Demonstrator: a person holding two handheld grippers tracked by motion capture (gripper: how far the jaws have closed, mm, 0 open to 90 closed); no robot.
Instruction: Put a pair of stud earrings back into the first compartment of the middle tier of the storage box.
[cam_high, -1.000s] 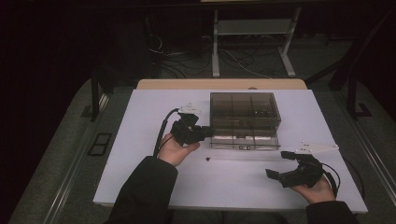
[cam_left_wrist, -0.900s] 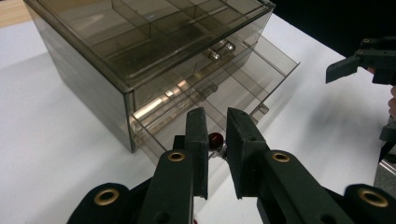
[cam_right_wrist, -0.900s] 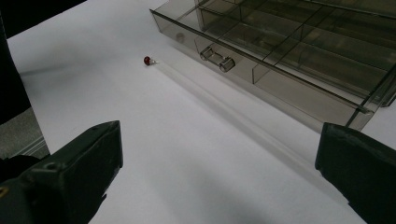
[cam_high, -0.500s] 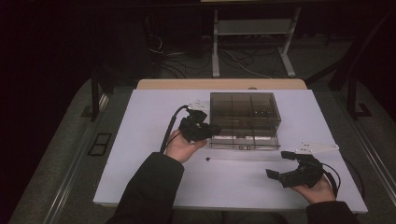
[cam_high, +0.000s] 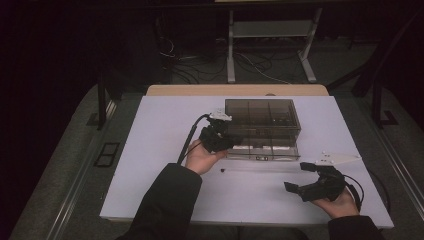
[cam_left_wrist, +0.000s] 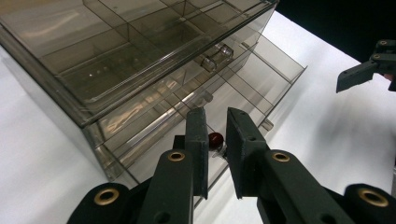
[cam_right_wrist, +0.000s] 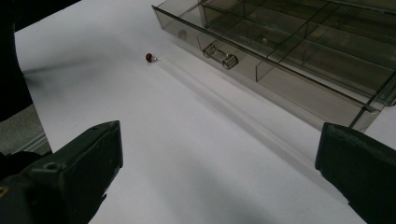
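A smoky clear drawer box stands at the back middle of the white table, with its lower drawer pulled out toward me. My left gripper is at the drawer's left front corner. In the left gripper view its jaws are shut on a small red-headed pin, held over the open drawer. A second red-headed pin lies on the table in front of the drawer, seen as a dark dot in the high view. My right gripper rests open at the front right, nothing between its jaws.
A white pointed plastic piece lies right of the drawer, just beyond the right gripper. The white table has bare room at the left and along the front. Cables and a metal stand are on the floor behind it.
My left hand has moved right and slightly down, bringing its gripper up to the left front of the drawer. The right hand has kept still.
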